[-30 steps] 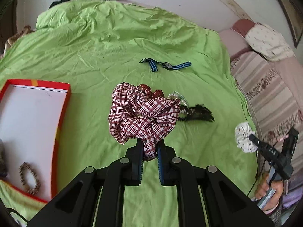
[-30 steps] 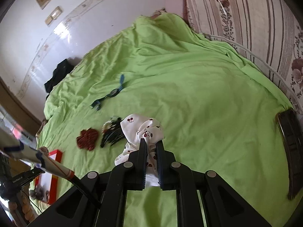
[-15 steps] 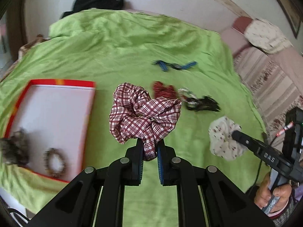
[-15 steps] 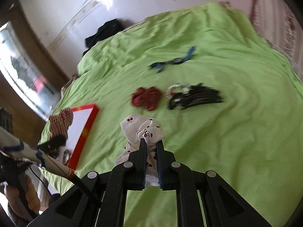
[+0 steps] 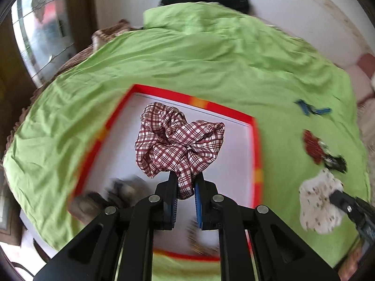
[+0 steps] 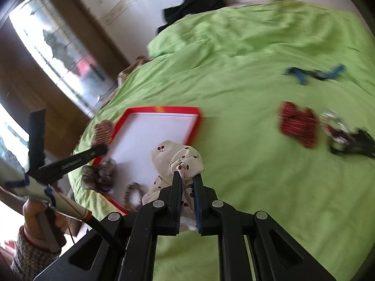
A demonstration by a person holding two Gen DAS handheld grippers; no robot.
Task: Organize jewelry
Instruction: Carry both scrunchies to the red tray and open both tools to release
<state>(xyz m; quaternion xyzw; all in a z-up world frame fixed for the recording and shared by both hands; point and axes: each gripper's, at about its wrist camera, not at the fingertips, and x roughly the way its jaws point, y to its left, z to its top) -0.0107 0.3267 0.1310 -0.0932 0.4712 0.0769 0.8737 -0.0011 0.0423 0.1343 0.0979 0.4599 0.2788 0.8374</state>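
My left gripper [image 5: 185, 178] is shut on a red-and-white plaid scrunchie [image 5: 178, 140], held above the white floor of a red-rimmed tray [image 5: 256, 154]. A white cherry-print scrunchie [image 6: 177, 158] is pinched in my right gripper [image 6: 187, 178], which is shut and hangs over the tray's [image 6: 164, 110] near right corner. In the left wrist view the same white scrunchie [image 5: 320, 207] shows at the right edge. A furry grey-brown scrunchie [image 6: 99, 175] and a beaded bracelet [image 6: 133, 193] lie in the tray.
On the green bedspread [image 6: 246, 58] lie a dark red scrunchie [image 6: 297, 124], a silvery piece [image 6: 334, 123], a black hair piece [image 6: 354, 144] and a blue strap [image 6: 314, 72]. Black cloth [image 6: 194, 7] sits at the far edge. A hand [image 6: 39, 215] holds the left gripper.
Both grippers have swung left toward the tray, each still clamped on its scrunchie. The plaid scrunchie now hangs over the tray's floor, and the white one has come up to the tray's corner.
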